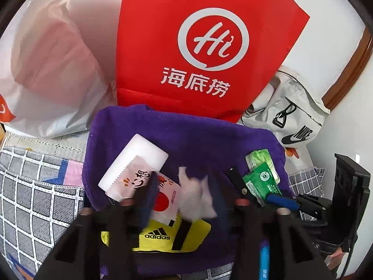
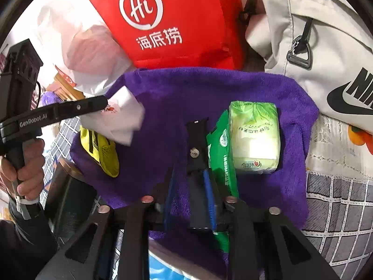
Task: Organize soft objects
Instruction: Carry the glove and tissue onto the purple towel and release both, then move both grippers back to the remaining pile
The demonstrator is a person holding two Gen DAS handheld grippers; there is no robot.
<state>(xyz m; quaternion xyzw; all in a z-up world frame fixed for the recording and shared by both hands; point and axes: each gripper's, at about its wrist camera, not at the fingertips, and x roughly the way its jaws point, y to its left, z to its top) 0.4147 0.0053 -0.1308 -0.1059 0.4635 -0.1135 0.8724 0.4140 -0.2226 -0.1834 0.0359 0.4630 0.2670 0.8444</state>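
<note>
A purple towel point(image 1: 198, 135) point(image 2: 209, 88) is spread on the bed. On it lie a white tissue pack with pink print point(image 1: 137, 170) point(image 2: 121, 119), a yellow adidas item point(image 1: 172, 235) point(image 2: 102, 154), a crumpled white tissue point(image 1: 198, 193), a green sachet point(image 1: 261, 179) point(image 2: 221, 149) and a pale green tissue pack point(image 2: 255, 137). My left gripper point(image 1: 184, 200) is over the white pack and the crumpled tissue; motion blur hides its jaws. My right gripper point(image 2: 188, 186) is open, its right finger beside the green sachet, and shows in the left wrist view point(image 1: 235, 175).
A red bag with a white "Hi" logo point(image 1: 205, 42) point(image 2: 163, 21) stands behind the towel. A white plastic bag point(image 1: 46, 65) sits to its left, a white Nike bag point(image 1: 293, 121) point(image 2: 314, 46) to its right. Grey checked bedding point(image 1: 30, 191) point(image 2: 338, 210) lies underneath.
</note>
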